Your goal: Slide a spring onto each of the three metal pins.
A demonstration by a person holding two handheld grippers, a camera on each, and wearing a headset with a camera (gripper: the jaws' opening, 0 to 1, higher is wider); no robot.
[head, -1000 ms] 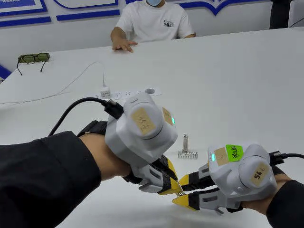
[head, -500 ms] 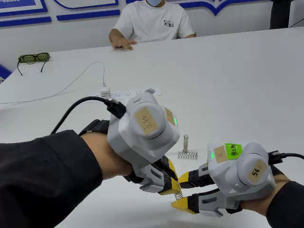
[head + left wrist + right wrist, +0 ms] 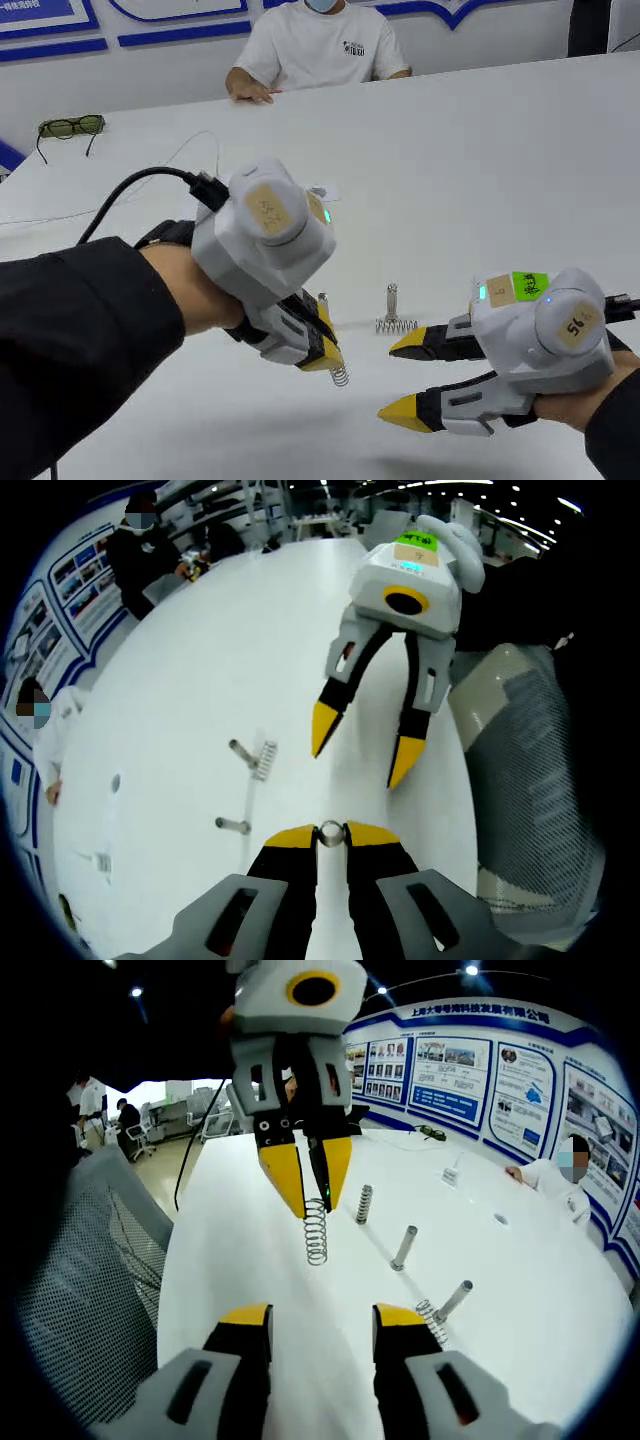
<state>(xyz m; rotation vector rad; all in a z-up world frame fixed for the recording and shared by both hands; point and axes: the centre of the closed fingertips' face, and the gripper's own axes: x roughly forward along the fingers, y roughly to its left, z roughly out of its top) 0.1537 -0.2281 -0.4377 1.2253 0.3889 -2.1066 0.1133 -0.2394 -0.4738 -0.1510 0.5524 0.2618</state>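
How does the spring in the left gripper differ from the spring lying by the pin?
The held spring hangs upright in the air, pinched at its top by the shut jaws of the left gripper; the lying spring rests on its side on the table. The lying spring sits by the foot of an upright pin; the held spring touches none. Both are metal coils, neither on a pin.

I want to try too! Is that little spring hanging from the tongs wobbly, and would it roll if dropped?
Probably wobbly: the spring dangles from the left tongs, pinched only at its top. Likely very light, being thin open wire. It could well roll: round coils, smooth table.
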